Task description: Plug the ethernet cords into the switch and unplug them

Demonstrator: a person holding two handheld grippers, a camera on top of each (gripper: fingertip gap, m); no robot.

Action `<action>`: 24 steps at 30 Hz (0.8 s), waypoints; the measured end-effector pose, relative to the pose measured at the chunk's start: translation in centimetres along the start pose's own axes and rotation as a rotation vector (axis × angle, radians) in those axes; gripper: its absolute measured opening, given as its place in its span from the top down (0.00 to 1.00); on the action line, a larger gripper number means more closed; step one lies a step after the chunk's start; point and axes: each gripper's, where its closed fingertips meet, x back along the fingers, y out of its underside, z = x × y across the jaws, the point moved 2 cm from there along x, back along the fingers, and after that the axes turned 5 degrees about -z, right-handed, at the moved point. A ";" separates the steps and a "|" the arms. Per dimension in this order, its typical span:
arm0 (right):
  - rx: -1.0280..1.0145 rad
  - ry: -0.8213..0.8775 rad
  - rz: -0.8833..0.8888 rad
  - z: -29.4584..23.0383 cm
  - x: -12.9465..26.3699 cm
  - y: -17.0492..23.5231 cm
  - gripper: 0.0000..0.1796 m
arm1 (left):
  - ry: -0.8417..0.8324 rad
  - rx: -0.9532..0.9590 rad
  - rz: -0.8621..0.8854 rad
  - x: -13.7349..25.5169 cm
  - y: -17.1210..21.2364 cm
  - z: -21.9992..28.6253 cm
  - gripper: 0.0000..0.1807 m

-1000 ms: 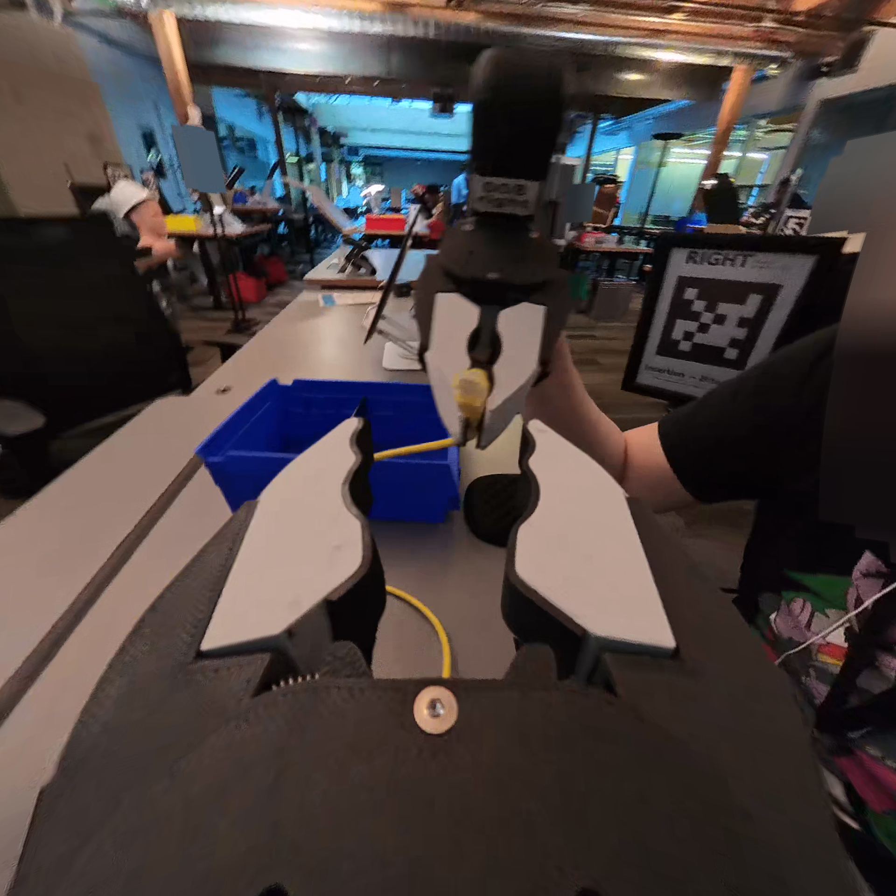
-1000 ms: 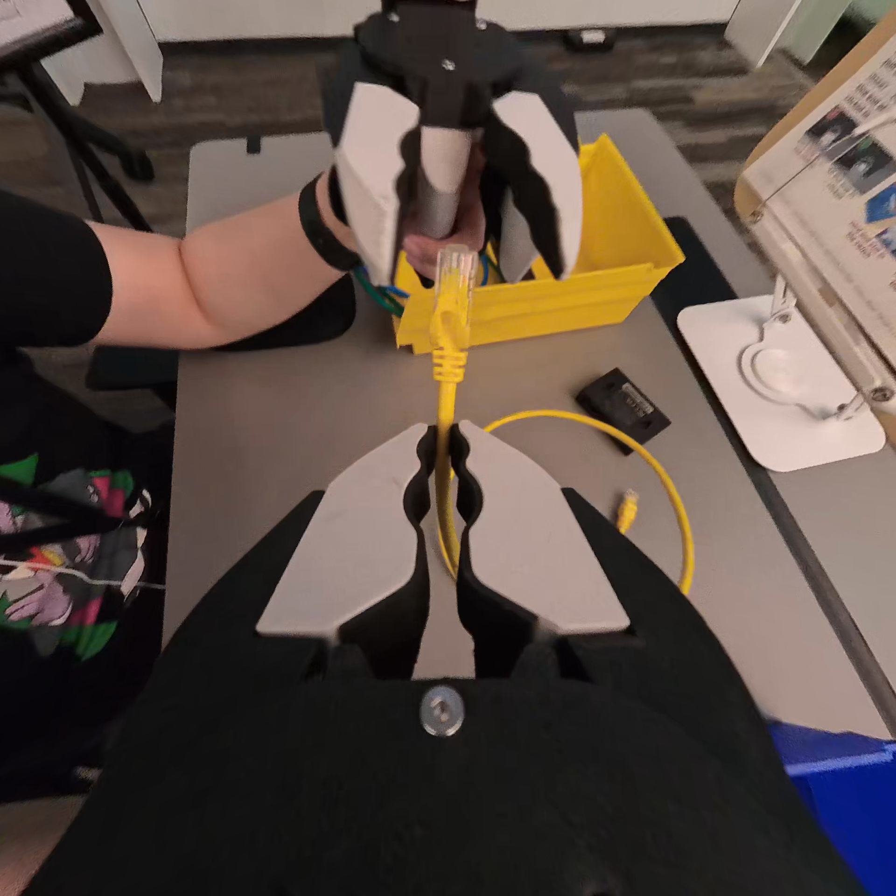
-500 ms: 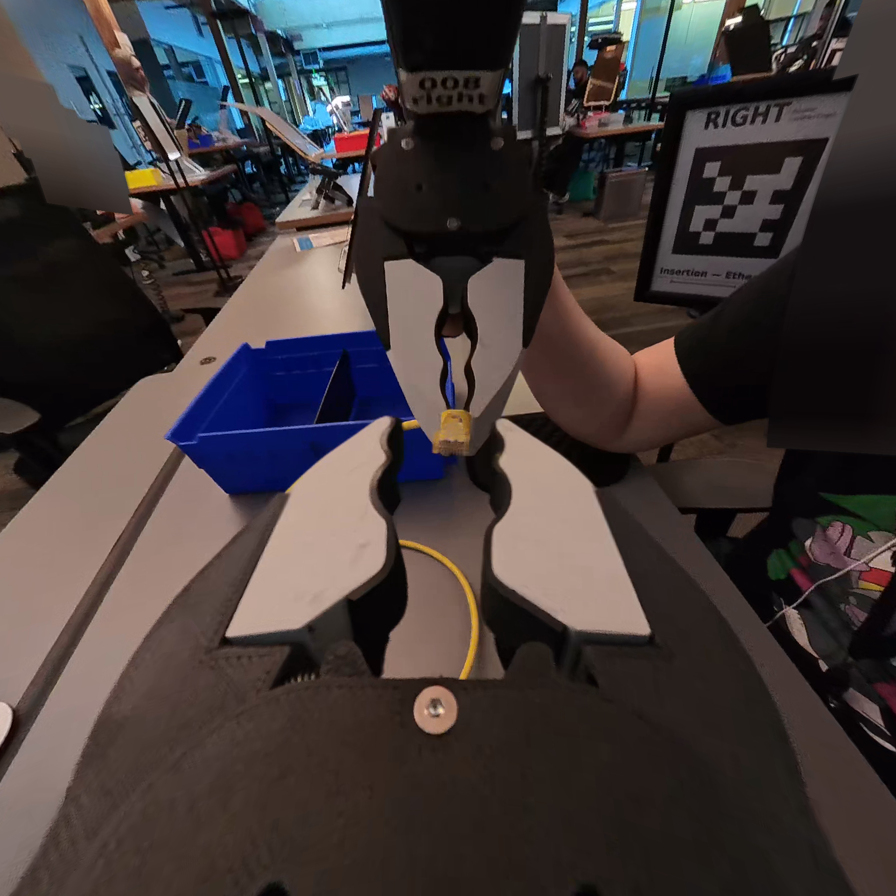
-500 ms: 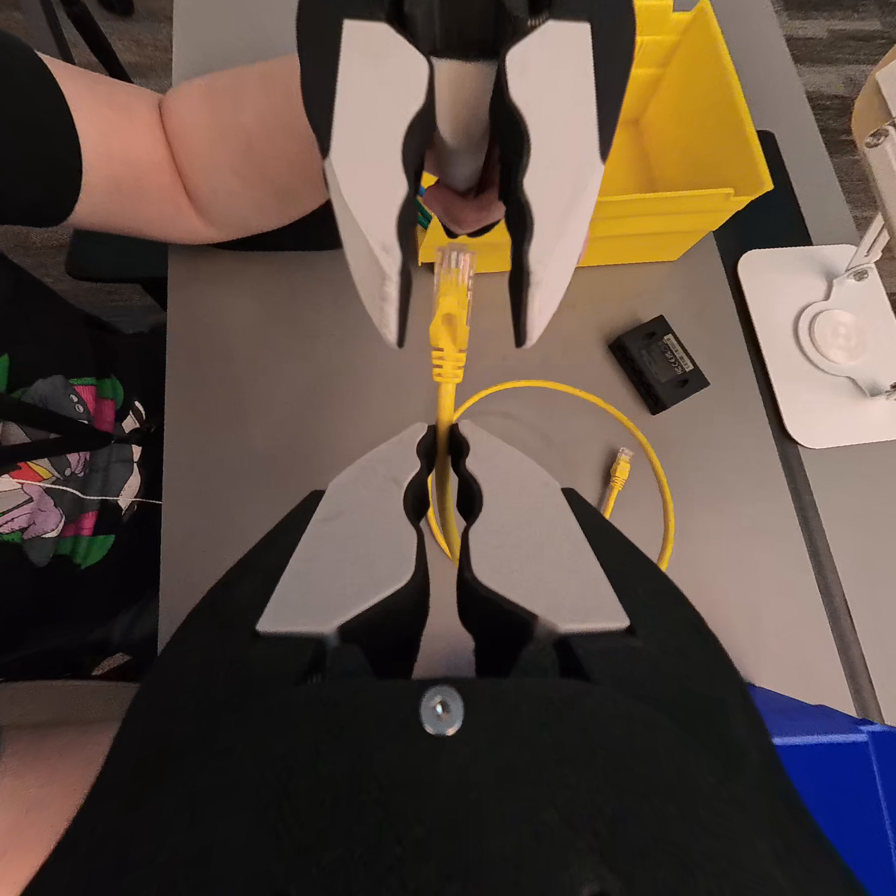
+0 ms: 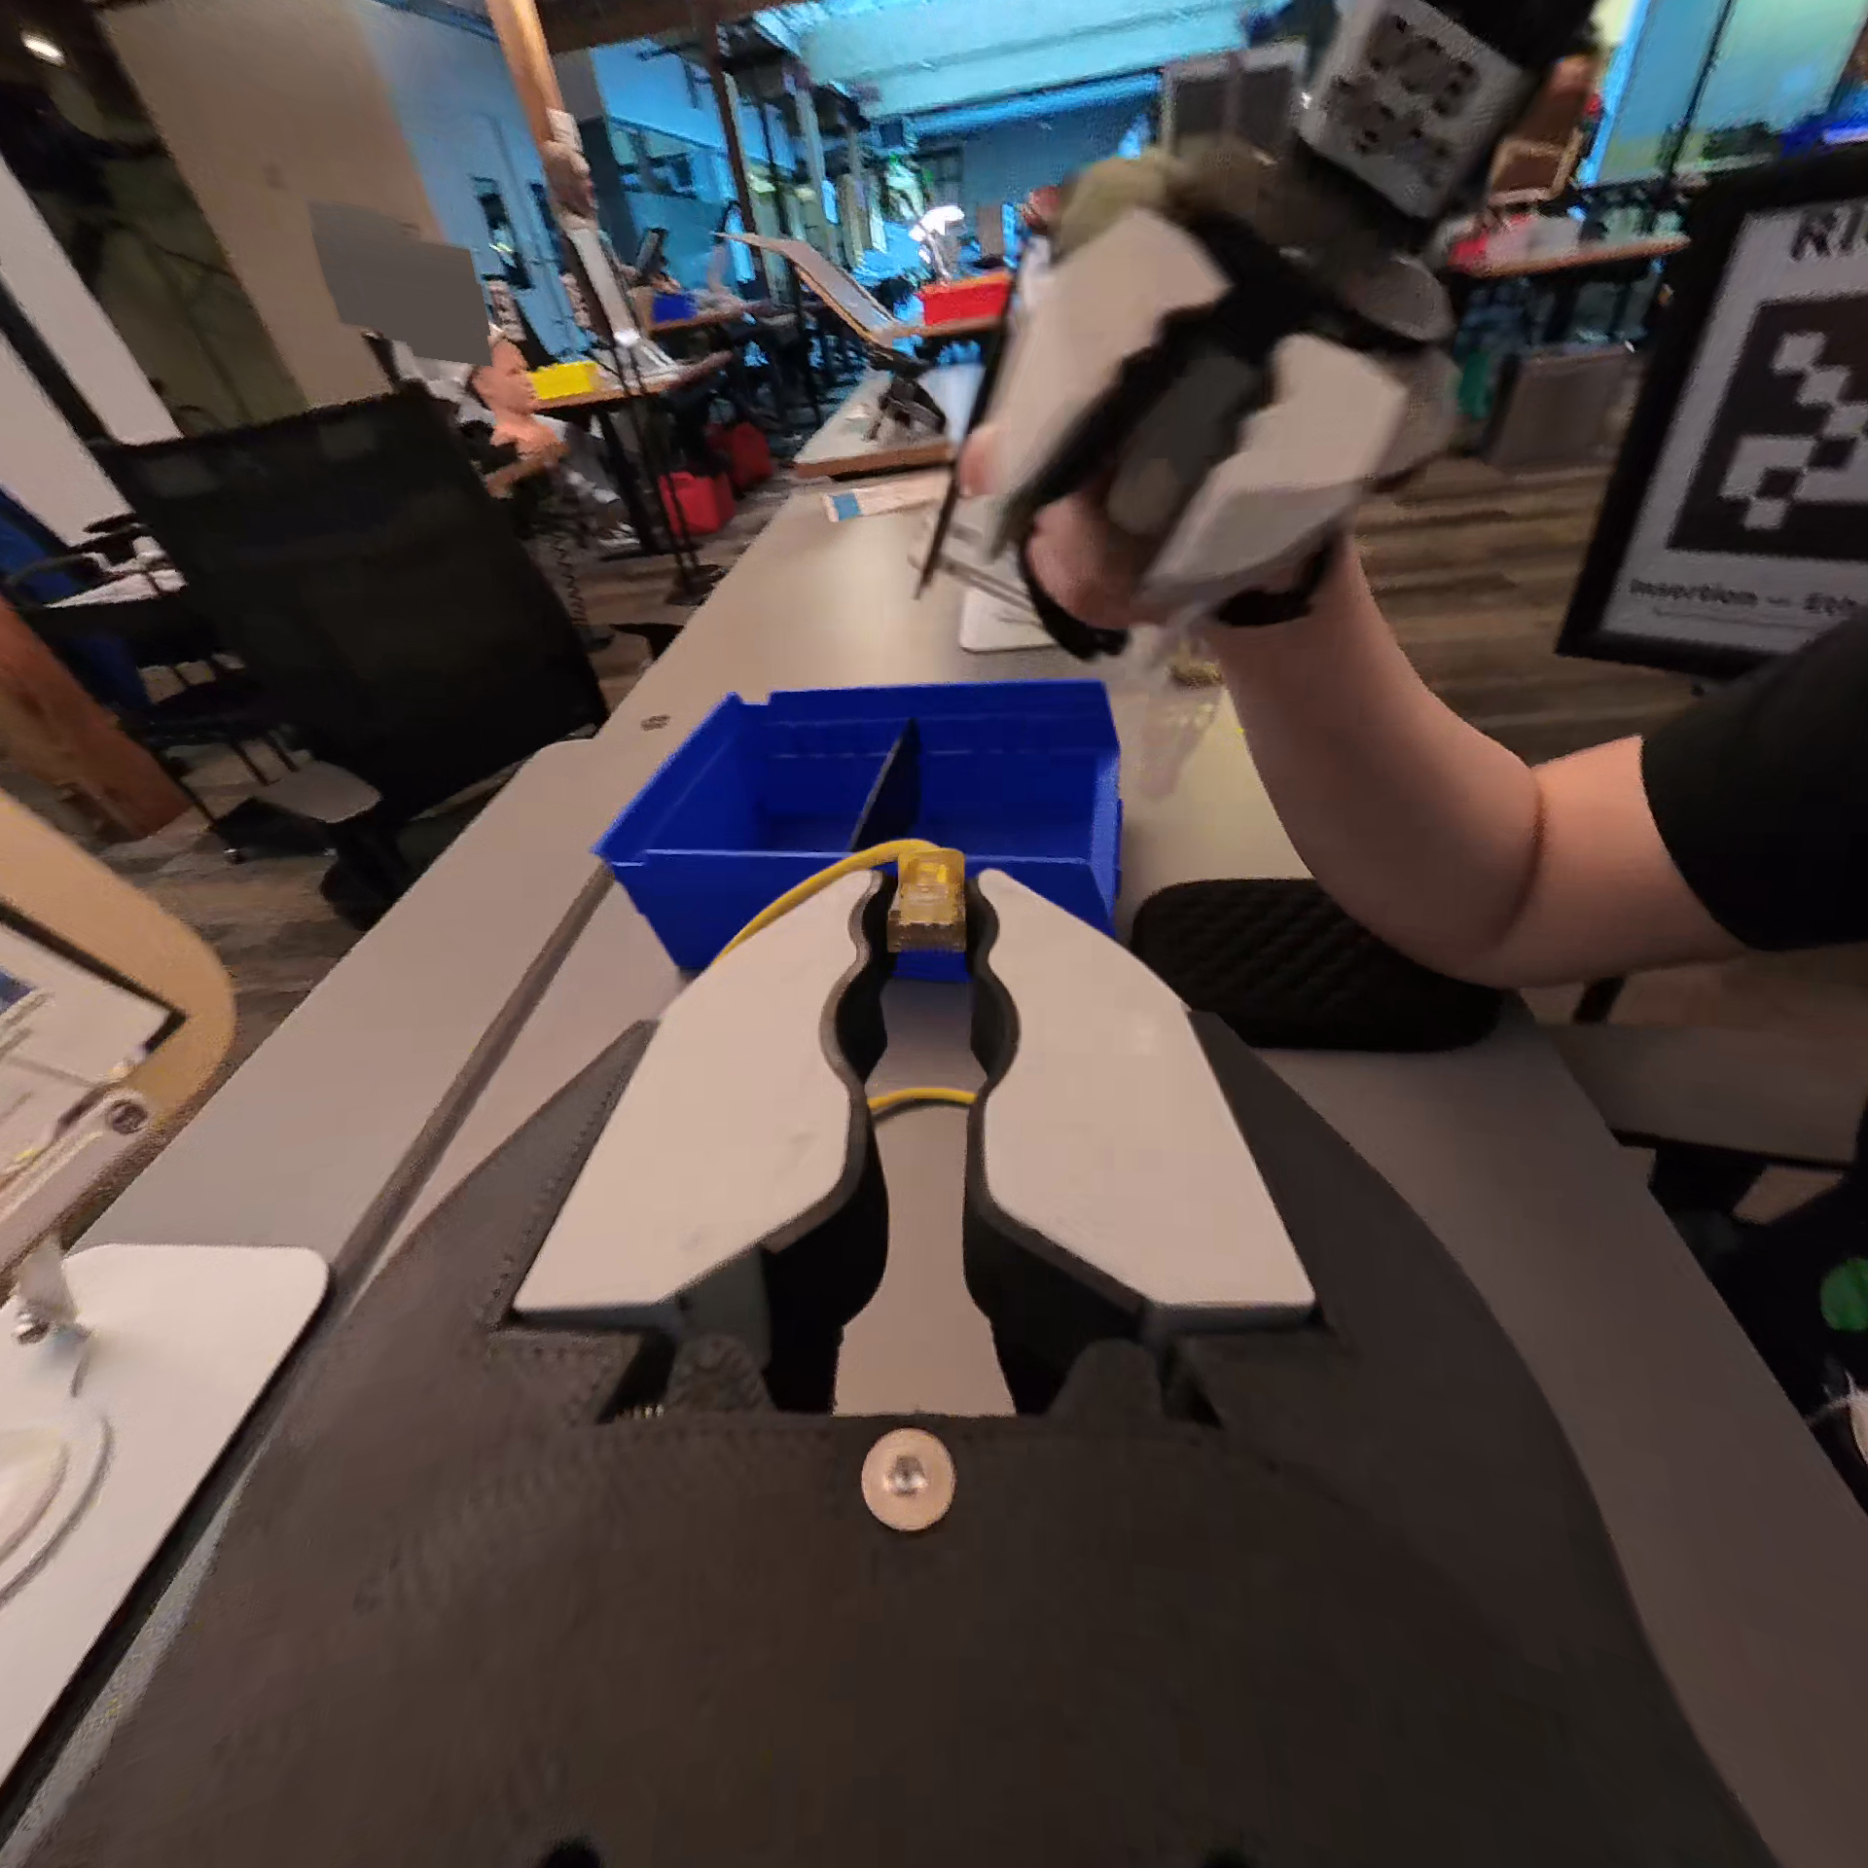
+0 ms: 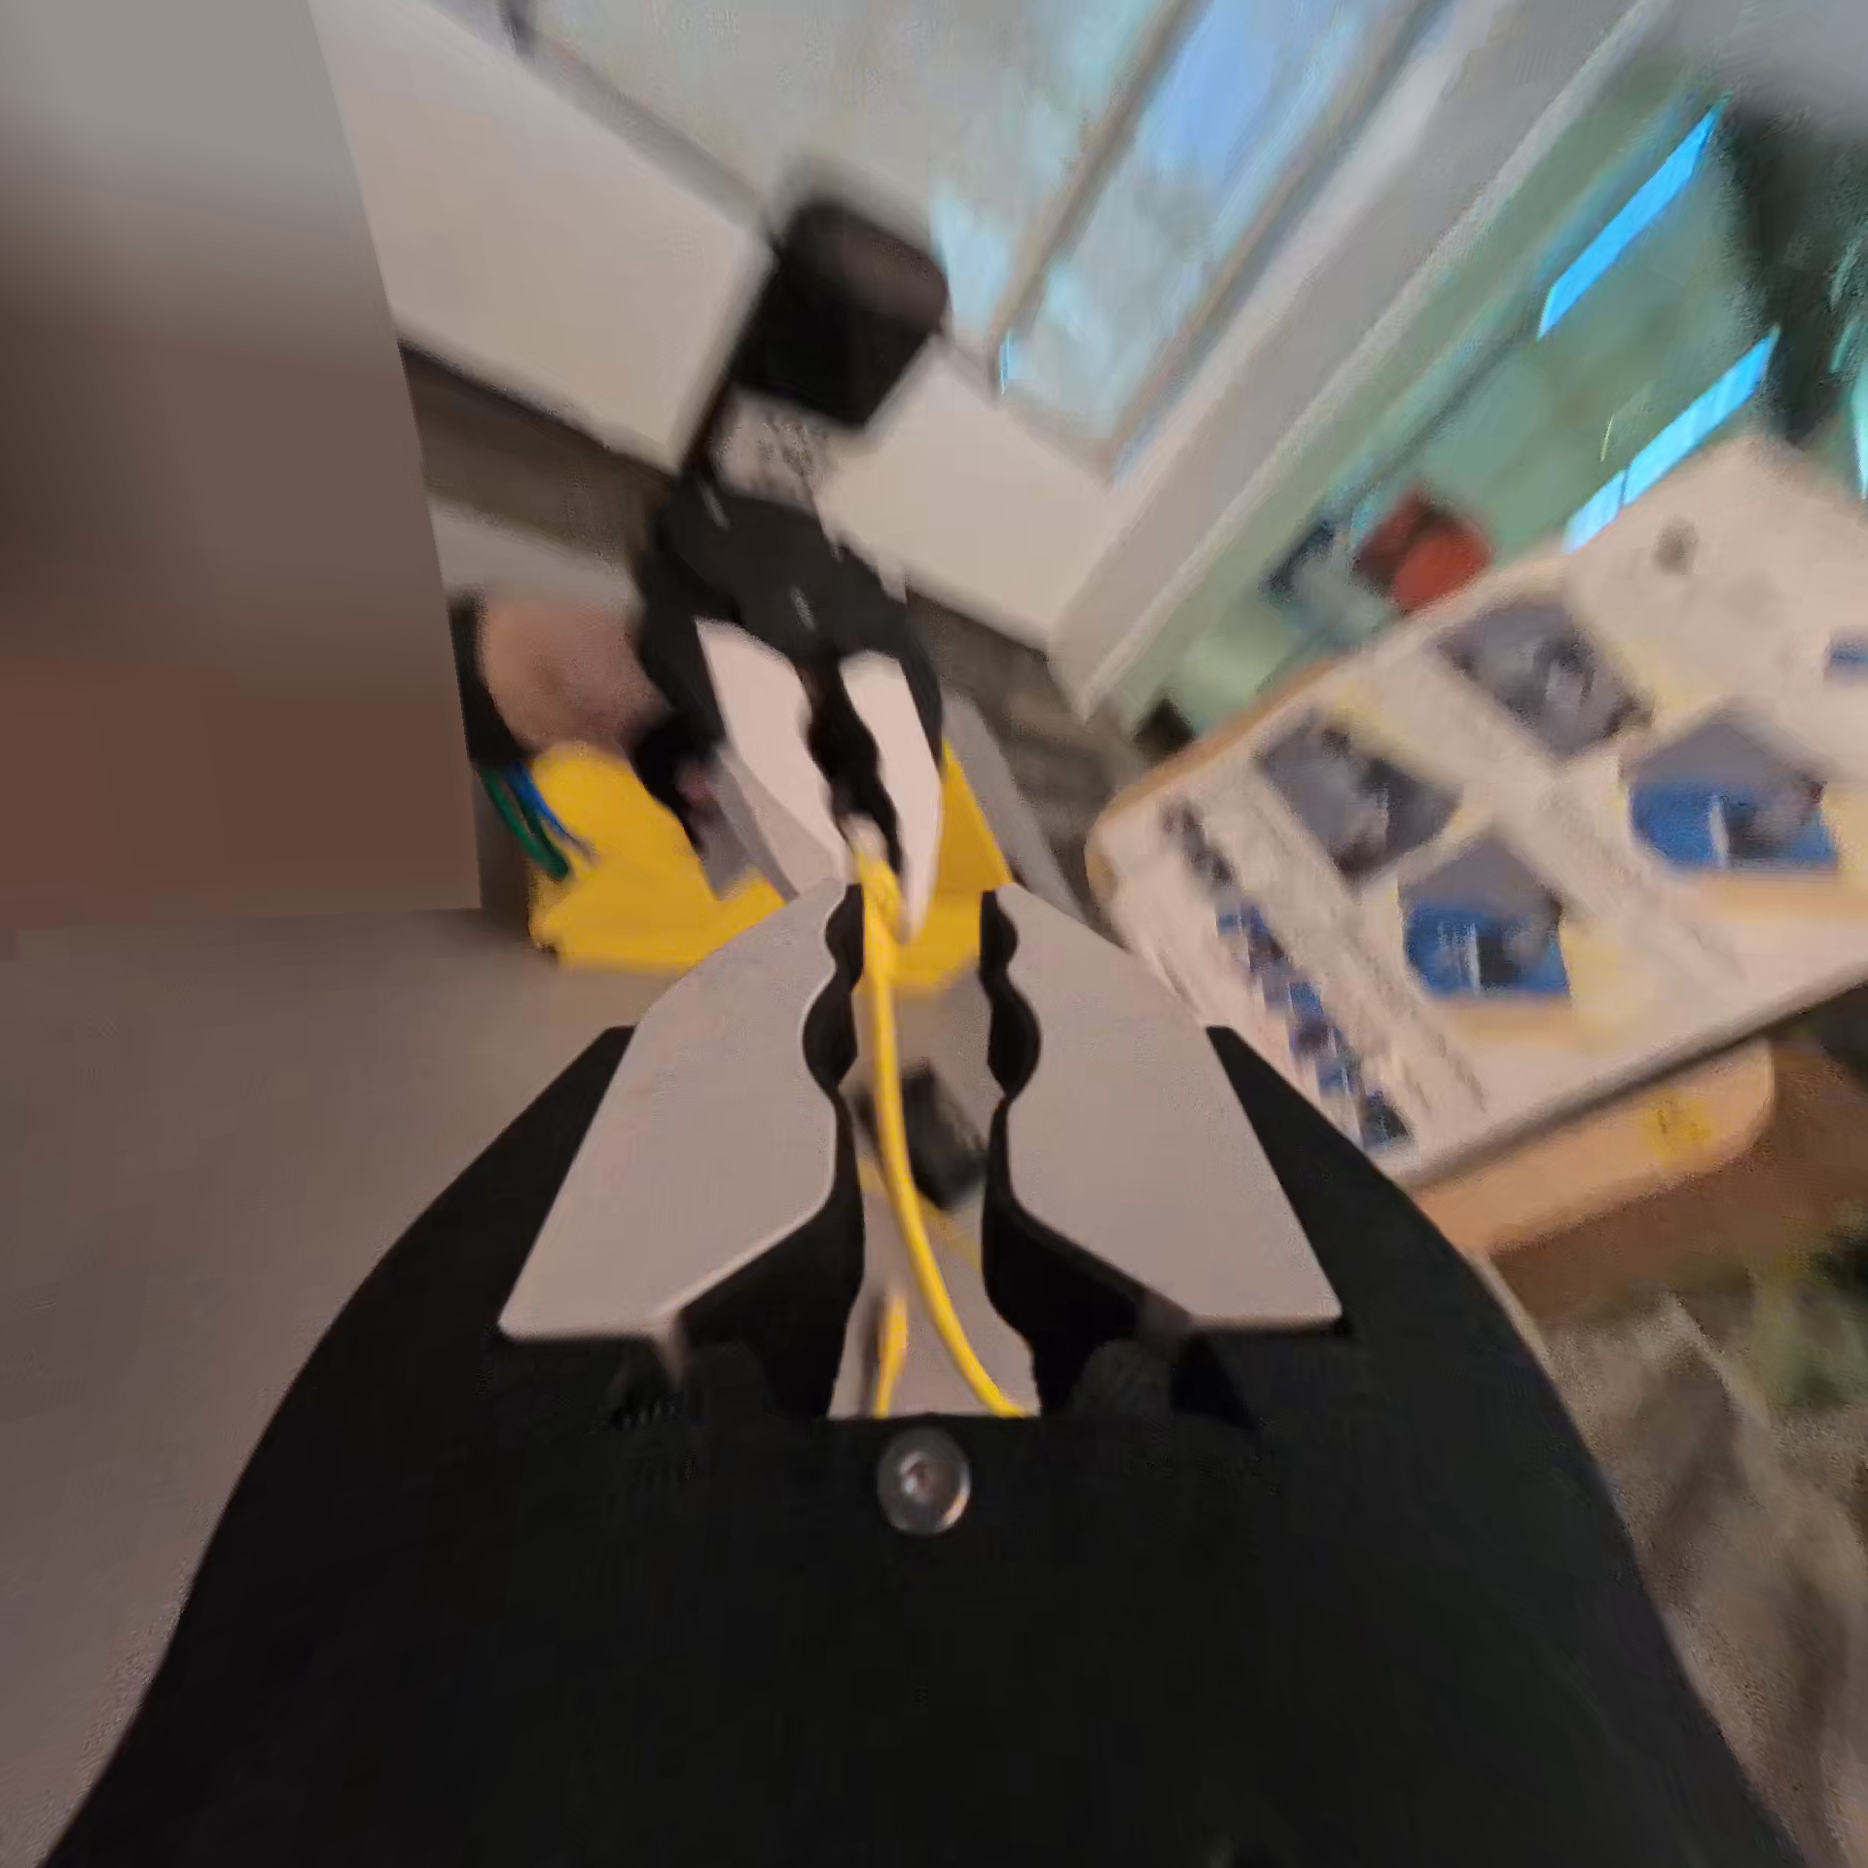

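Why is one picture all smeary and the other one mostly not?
In the right wrist view nearly everything is streaked with motion blur: the yellow bin, the poster board and the windows; only the right gripper looks sharp. In the left wrist view the yellow plug and blue bin are clear; just the far-off right gripper is blurred, and straight edges bend near the borders.
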 end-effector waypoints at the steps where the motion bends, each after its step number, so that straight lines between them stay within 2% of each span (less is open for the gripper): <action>1: 0.006 -0.052 0.134 -1.0 0.5 -1.7 0.87 | -0.014 0.014 0.018 0.4 -0.2 -0.4 0.94; 3: 0.001 -0.275 0.306 -4.5 0.7 -3.6 0.87 | -0.028 0.038 0.047 1.1 -0.5 -0.9 0.94; 5: -0.033 -0.487 0.286 -7.7 -1.0 -3.2 0.86 | -0.044 0.051 0.067 1.7 -0.8 -1.3 0.94; 7: -0.031 -0.559 0.235 -9.8 -4.2 -1.4 0.91 | -0.059 0.054 0.088 2.4 -1.2 -1.5 0.94; 8: -0.019 -0.564 0.208 -10.5 -6.0 -0.2 1.00 | -0.065 0.056 0.100 2.7 -1.5 -1.6 0.94; 11: -0.080 -0.339 0.214 -9.8 -11.5 3.5 1.00 | -0.052 0.053 0.120 3.2 -2.1 -1.2 0.94; 14: -0.145 -0.072 0.213 -7.4 -13.4 6.6 1.00 | -0.013 0.029 0.111 3.0 -2.5 -0.2 0.94; 17: -0.278 0.012 0.322 -4.4 -11.9 6.2 0.94 | 0.029 0.015 0.111 2.7 -2.8 0.7 0.94; 19: -0.356 0.012 0.424 -2.6 -10.0 5.3 0.92 | 0.043 0.008 0.105 2.5 -2.7 1.0 0.94; 21: -0.396 -0.025 0.536 -1.5 -8.1 4.3 0.88 | 0.055 0.012 0.106 2.5 -2.7 1.1 0.94; 24: -0.401 -0.167 0.674 -1.6 -5.9 2.8 0.87 | 0.073 0.020 0.113 2.6 -2.6 1.0 0.94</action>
